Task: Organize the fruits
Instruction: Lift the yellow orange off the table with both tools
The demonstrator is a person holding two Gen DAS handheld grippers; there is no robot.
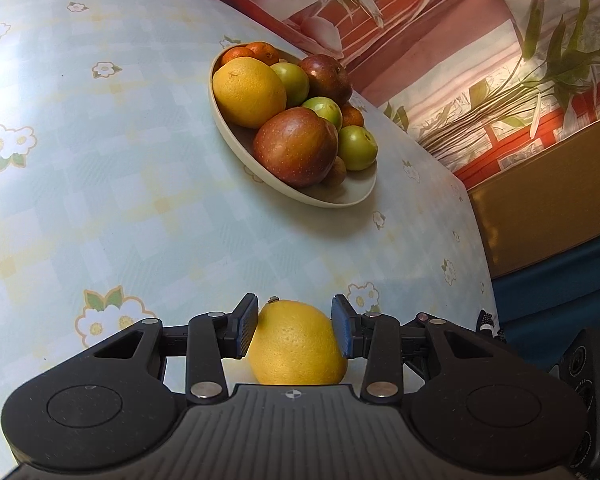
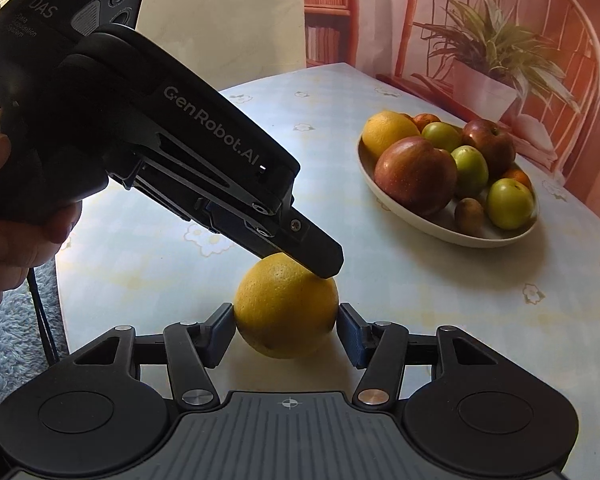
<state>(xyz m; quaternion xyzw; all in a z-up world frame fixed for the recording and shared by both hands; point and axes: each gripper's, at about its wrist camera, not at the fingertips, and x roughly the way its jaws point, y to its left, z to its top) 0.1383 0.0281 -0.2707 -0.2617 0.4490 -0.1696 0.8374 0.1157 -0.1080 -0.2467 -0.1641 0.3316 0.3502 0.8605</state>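
Observation:
A yellow orange [image 1: 298,344] sits on the flowered tablecloth close in front of me. My left gripper [image 1: 296,330] is shut on the orange, a pad against each side. In the right wrist view the same orange [image 2: 286,312] lies between the fingers of my right gripper [image 2: 287,328], which is open; its left pad touches the fruit and its right pad stands just off it. The left gripper's fingers [image 2: 316,256] reach onto the top of the orange. A cream oval bowl [image 1: 340,196] holds another orange, two red apples, green fruits, tangerines and a kiwi; it also shows in the right wrist view [image 2: 496,236].
The table's far edge [image 1: 472,216] meets a printed backdrop of plants and a chair. A grey rug [image 2: 16,328] lies on the floor left of the table. The hand holding the left gripper [image 2: 8,216] is at the left.

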